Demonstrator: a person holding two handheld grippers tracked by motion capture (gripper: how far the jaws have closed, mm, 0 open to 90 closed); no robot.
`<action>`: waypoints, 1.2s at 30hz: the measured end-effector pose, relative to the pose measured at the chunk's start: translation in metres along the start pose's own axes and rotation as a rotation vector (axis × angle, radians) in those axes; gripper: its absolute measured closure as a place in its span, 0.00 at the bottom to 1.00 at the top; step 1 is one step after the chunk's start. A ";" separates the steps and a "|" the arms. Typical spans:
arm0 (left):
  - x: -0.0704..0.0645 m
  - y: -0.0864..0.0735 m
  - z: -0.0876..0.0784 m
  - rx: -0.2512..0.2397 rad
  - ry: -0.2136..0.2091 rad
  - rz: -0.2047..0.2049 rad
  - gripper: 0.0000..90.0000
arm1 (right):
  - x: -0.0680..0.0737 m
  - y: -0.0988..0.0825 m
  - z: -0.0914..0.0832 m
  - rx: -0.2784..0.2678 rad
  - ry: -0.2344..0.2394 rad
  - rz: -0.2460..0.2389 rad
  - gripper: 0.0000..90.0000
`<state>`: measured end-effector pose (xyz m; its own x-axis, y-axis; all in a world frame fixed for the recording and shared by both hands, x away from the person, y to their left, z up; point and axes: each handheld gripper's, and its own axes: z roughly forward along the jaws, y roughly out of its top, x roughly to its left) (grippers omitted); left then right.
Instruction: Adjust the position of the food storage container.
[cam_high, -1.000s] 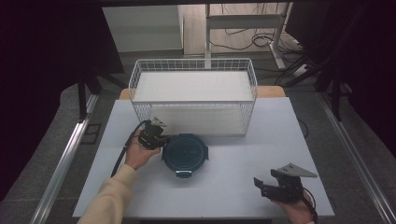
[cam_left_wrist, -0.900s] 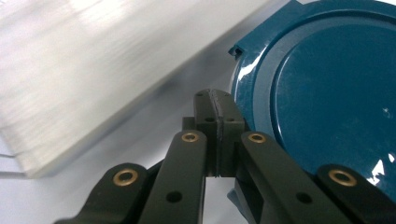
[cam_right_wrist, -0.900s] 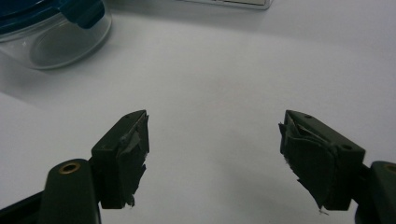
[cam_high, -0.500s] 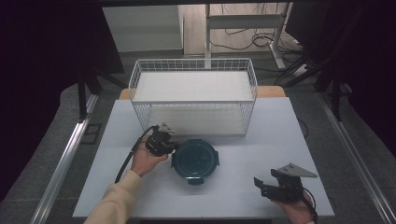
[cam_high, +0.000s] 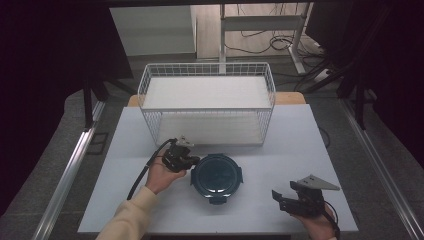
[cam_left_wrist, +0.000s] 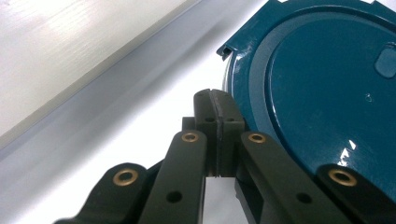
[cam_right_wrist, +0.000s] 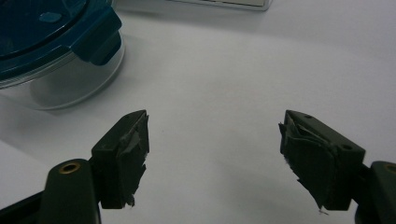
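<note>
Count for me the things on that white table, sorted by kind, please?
White wire basket: 1
Round clear container with a teal clip-on lid: 1
Handheld black two-jaw grippers: 2, the left gripper shut beside the lid, the right gripper open over bare table
Total: 4

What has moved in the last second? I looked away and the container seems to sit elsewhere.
The left tongs, jaws shut, have gone rightward with the container, which slid right across the table at their tips; whether they touch it I cannot tell. The right tongs stayed open at the near right, and the basket stayed put.
</note>
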<state>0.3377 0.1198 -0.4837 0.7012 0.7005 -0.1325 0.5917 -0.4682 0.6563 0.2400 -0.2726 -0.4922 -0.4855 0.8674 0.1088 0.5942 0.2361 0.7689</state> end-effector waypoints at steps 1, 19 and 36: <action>0.001 0.000 0.000 -0.003 -0.006 -0.003 1.00 | 0.000 0.000 0.000 -0.001 0.001 0.001 0.26; -0.008 -0.044 -0.071 -0.160 0.008 -0.147 0.65 | -0.001 0.001 -0.003 -0.015 -0.003 0.011 0.26; -0.020 -0.091 -0.099 -0.206 0.043 -0.230 0.30 | 0.000 0.003 -0.005 -0.060 0.041 -0.030 0.26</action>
<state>0.2306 0.2014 -0.4669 0.5383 0.7995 -0.2666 0.6369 -0.1787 0.7500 0.2381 -0.2744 -0.4867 -0.5291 0.8415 0.1094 0.5400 0.2344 0.8083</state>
